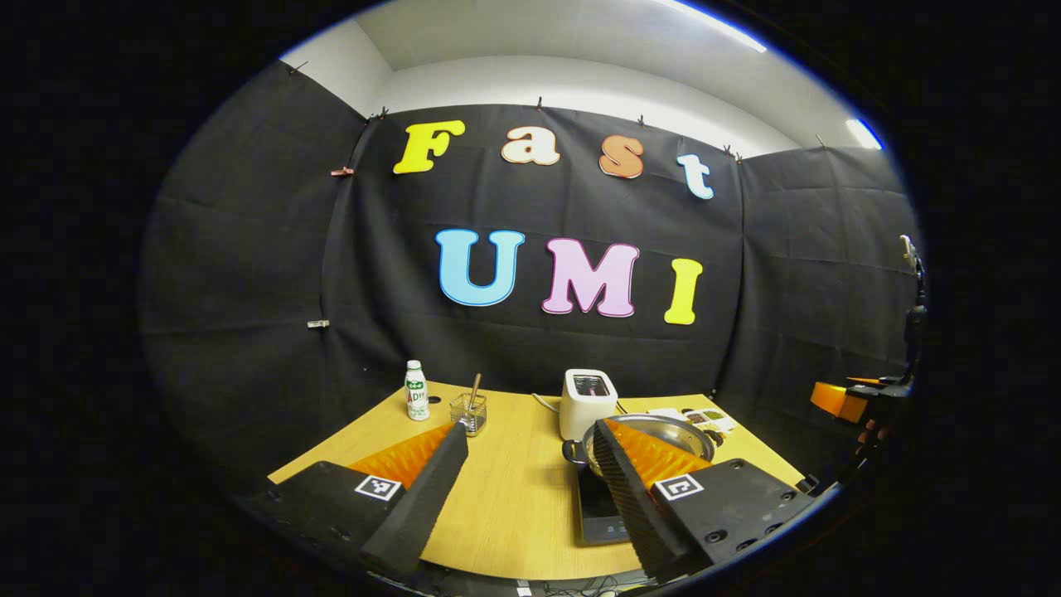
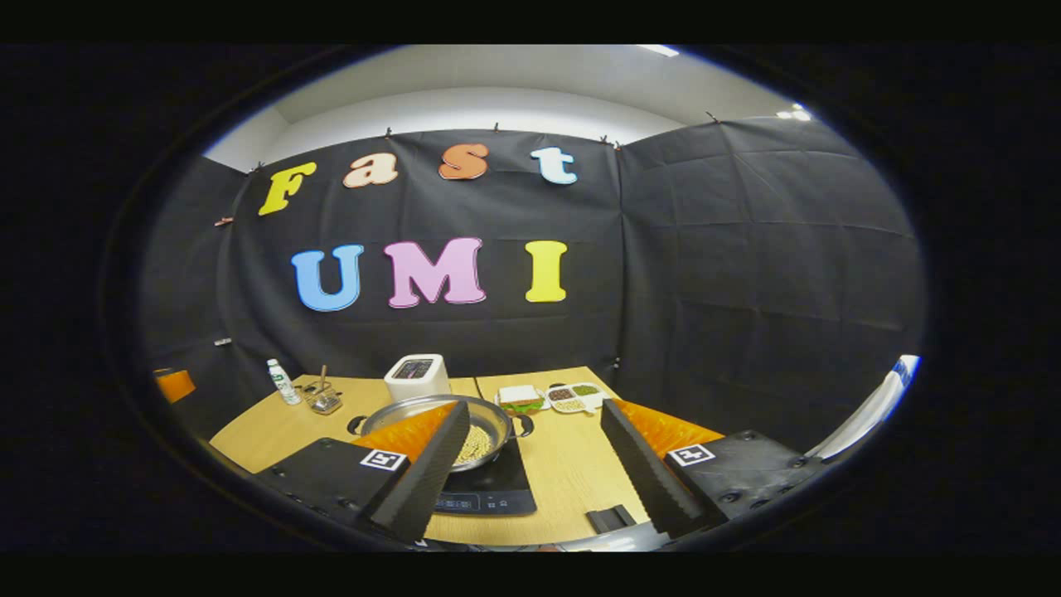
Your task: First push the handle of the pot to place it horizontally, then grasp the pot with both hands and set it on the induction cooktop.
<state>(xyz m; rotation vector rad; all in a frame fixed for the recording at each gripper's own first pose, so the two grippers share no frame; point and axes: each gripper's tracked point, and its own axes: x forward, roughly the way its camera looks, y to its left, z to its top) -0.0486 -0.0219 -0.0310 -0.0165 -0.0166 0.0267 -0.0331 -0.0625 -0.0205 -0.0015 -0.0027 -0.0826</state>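
A steel pot [image 2: 489,419] with small side handles and yellowish grains inside sits on the black induction cooktop [image 2: 493,489], near the table's front edge. In the left gripper view the pot [image 1: 675,431] and cooktop [image 1: 598,507] lie partly behind my right finger. My left gripper [image 1: 529,431] is open, held back from the table with nothing between its fingers. My right gripper [image 2: 535,408] is open too, its left finger overlapping the pot's near side in the picture. Neither touches the pot.
A white toaster [image 2: 416,377] stands behind the pot. Further left are a small bottle [image 2: 282,381] and a wire basket [image 2: 323,400] with a utensil. A sandwich plate [image 2: 520,398] and a divided dish [image 2: 572,396] sit at the back right. A small black object [image 2: 612,518] lies at the front edge.
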